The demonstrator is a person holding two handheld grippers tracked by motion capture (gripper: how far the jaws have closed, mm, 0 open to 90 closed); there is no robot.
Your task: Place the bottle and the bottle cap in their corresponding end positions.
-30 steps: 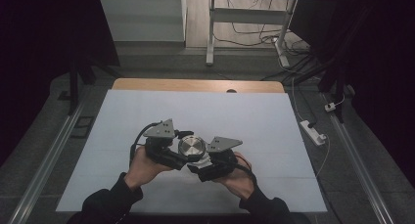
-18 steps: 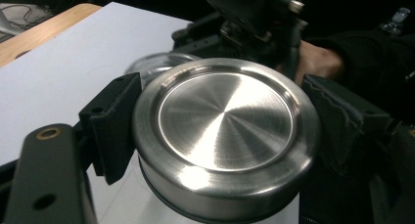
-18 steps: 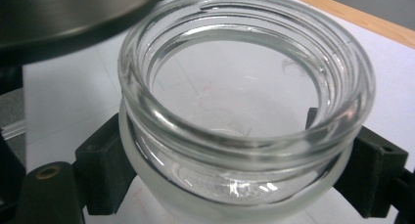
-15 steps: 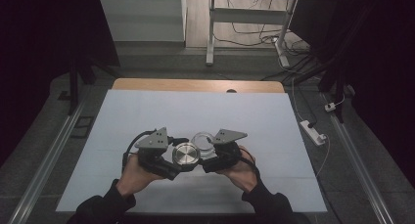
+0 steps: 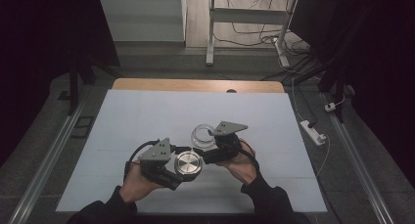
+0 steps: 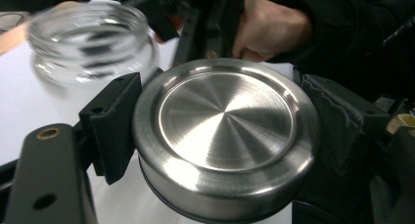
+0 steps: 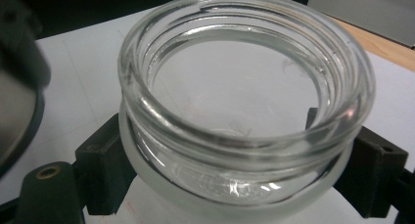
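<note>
Lid off, jar and lid held apart above the table.
High view: left gripper (image 5: 182, 169) clamps the lid (image 5: 188, 164); right gripper (image 5: 208, 145) clamps the jar (image 5: 203, 135), just beside it. Left gripper view: lid (image 6: 226, 136) is stiff, slick steel (rim grip suits). Right gripper view: jar (image 7: 244, 106), seemingly empty, is fragile glass, pinched below its neck.

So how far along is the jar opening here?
Done: the lid is off the jar, whose mouth is open. In hand: left tongs clamp the lid, right tongs clamp the jar, both held side by side. Left: setting both down on the table.
</note>
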